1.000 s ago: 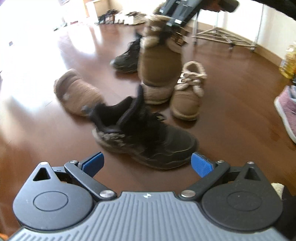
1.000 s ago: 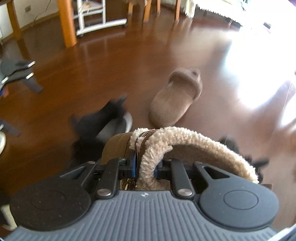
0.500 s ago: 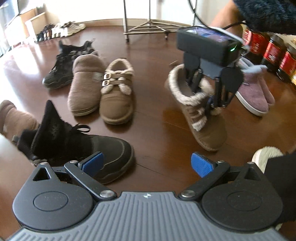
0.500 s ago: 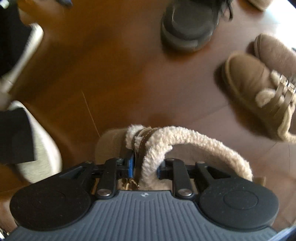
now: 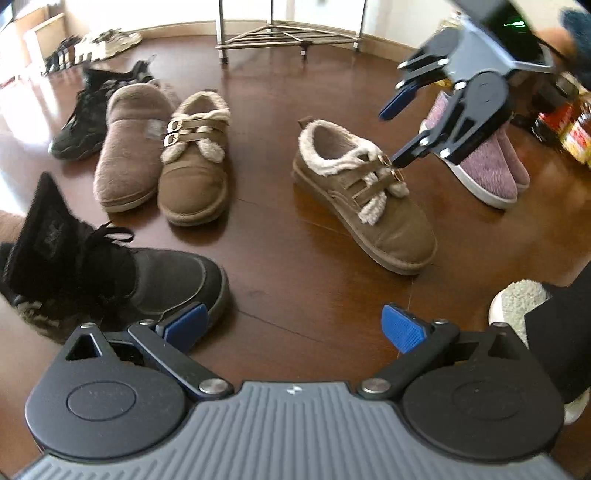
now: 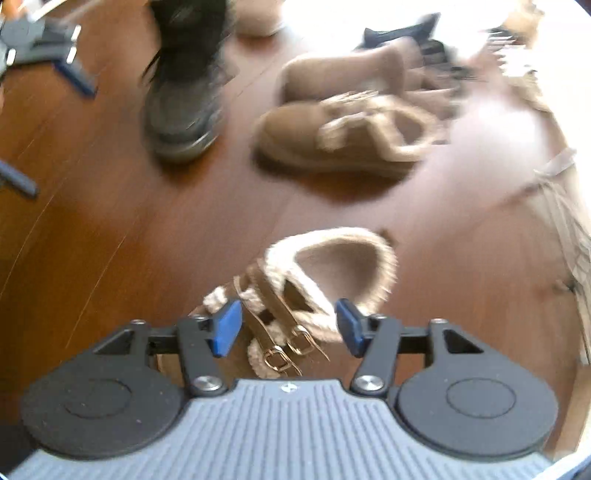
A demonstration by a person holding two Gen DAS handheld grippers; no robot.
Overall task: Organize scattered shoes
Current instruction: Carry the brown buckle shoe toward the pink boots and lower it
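A brown fleece-lined buckle shoe (image 5: 373,206) stands on the wood floor at centre right. My right gripper (image 5: 397,133) hovers just over its straps; the jaws are opening and the pads are clear of the shoe (image 6: 325,273), which lies beneath and between them. In its own view the right gripper (image 6: 288,328) shows blue pads spread apart. The matching buckle shoe (image 5: 195,166) sits beside a brown slipper (image 5: 129,147) at the left. My left gripper (image 5: 293,326) is open and holds nothing, just right of the toe of a black high-top shoe (image 5: 155,273).
A black sneaker (image 5: 85,114) lies behind the slipper. Pink slippers (image 5: 487,173) and bottles (image 5: 569,125) are at the right. A metal rack (image 5: 288,33) and more shoes (image 5: 96,48) stand by the far wall. A person's white slippered foot (image 5: 517,306) is near right.
My right gripper carried the fleece shoe down to the floor, let go of it and spread its jaws. My left gripper sank lower near the black high-top.
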